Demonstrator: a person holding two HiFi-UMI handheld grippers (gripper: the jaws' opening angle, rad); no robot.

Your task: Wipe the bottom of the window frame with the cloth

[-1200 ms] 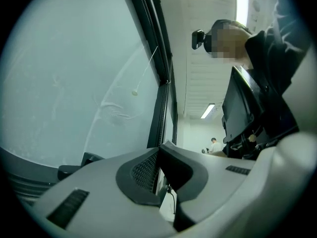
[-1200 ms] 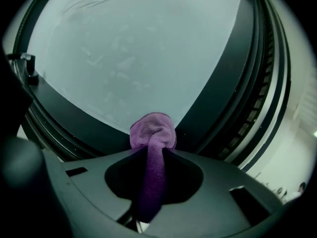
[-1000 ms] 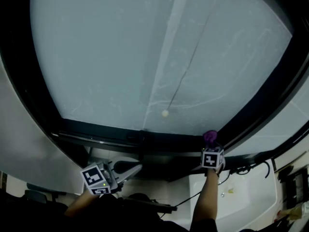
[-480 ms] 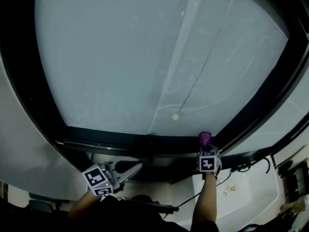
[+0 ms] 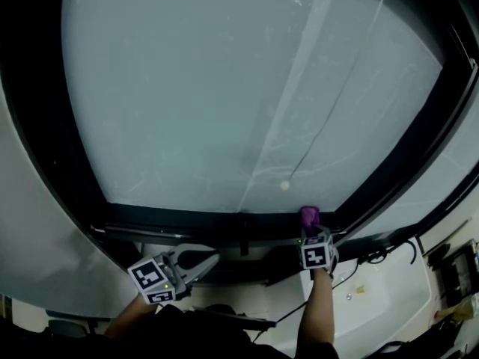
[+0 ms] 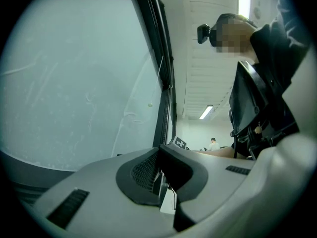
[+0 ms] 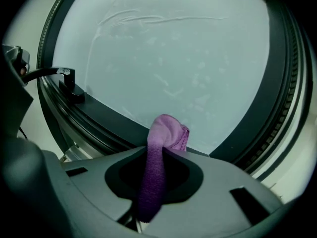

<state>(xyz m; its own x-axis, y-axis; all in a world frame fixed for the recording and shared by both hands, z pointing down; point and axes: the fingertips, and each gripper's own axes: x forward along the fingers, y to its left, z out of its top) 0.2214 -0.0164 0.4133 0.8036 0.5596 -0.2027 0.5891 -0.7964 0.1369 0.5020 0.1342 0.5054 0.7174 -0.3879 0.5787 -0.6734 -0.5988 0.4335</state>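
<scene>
— Entry one: right gripper [image 7: 157, 180]?
— Mine. Clamped on the purple cloth [image 7: 167, 135]; its tuft sticks out ahead of the jaws, close to the window frame's bottom rail [image 7: 114, 128].
— Entry two: left gripper [image 6: 163, 192]?
— Jaws together, empty.
— Handling?
— I judge: press the tuft flat on the rail, drag evenly, stay off the glass [image 7: 173, 58].

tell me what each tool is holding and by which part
Right tool: purple cloth, pinched along its middle, bunched end poking past the tips. Left tool: nothing.
</scene>
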